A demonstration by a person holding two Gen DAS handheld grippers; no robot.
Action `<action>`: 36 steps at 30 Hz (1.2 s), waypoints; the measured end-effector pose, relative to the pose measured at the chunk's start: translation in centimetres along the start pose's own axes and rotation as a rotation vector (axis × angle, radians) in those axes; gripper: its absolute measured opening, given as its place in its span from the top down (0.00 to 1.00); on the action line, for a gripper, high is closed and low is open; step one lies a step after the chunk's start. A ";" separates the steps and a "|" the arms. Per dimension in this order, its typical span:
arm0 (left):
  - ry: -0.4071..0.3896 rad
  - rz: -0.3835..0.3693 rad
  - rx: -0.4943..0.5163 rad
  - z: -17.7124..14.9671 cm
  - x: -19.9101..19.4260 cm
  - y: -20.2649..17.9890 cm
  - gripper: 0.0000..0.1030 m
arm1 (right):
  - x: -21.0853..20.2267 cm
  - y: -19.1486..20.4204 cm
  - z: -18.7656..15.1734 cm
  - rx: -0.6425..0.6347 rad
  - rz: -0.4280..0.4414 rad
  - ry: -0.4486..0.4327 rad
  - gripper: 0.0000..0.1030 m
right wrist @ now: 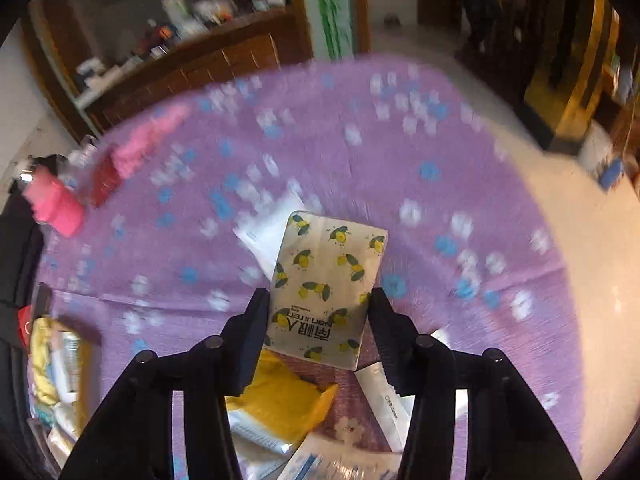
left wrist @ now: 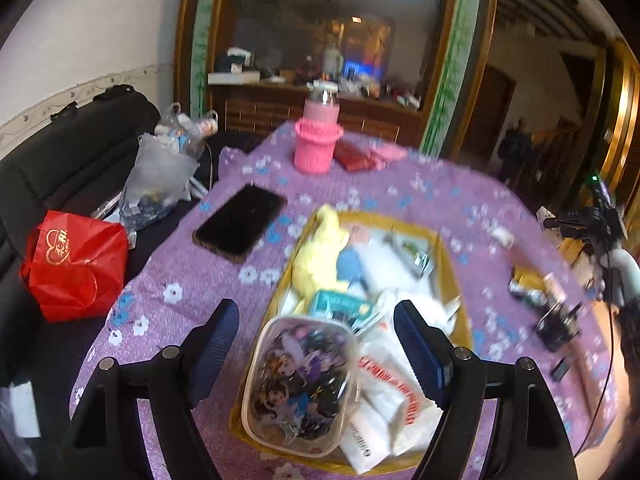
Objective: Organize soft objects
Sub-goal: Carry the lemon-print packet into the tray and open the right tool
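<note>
My left gripper (left wrist: 316,338) is open above a yellow cardboard box (left wrist: 454,276) on the purple flowered tablecloth. A clear cartoon-print pouch (left wrist: 300,380) lies in the box between the fingers, untouched as far as I can tell. A yellow plush toy (left wrist: 320,256), a teal packet (left wrist: 340,304) and white plastic packs (left wrist: 392,392) also fill the box. My right gripper (right wrist: 320,308) is shut on a lemon-print tissue pack (right wrist: 328,276) and holds it above the table. The box shows at the left edge of the right wrist view (right wrist: 86,364).
A black phone (left wrist: 240,222), a pink-sleeved bottle (left wrist: 318,136) and red and pink pouches (left wrist: 366,156) lie on the table. A yellow packet (right wrist: 286,404) and white tubes (right wrist: 386,400) sit under my right gripper. A red bag (left wrist: 74,266) rests on the black sofa at left.
</note>
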State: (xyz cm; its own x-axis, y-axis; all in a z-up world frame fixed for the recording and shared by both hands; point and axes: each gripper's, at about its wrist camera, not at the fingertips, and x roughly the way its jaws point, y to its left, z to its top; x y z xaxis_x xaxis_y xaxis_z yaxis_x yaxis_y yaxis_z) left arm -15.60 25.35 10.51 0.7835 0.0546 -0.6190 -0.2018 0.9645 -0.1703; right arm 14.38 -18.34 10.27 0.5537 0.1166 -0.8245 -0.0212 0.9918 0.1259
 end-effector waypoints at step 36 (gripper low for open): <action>-0.194 0.231 0.023 -1.9 -3.5 -2.7 0.01 | -7.8 24.5 -16.6 -0.466 0.428 -0.057 0.25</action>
State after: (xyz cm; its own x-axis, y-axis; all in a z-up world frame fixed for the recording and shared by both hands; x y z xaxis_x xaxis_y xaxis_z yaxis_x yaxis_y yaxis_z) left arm -18.93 22.07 11.69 0.8167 0.3190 -0.4808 -0.3757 0.9264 -0.0235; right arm -4.31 5.88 10.63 0.4590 0.5175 -0.7222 -0.6036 0.7781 0.1739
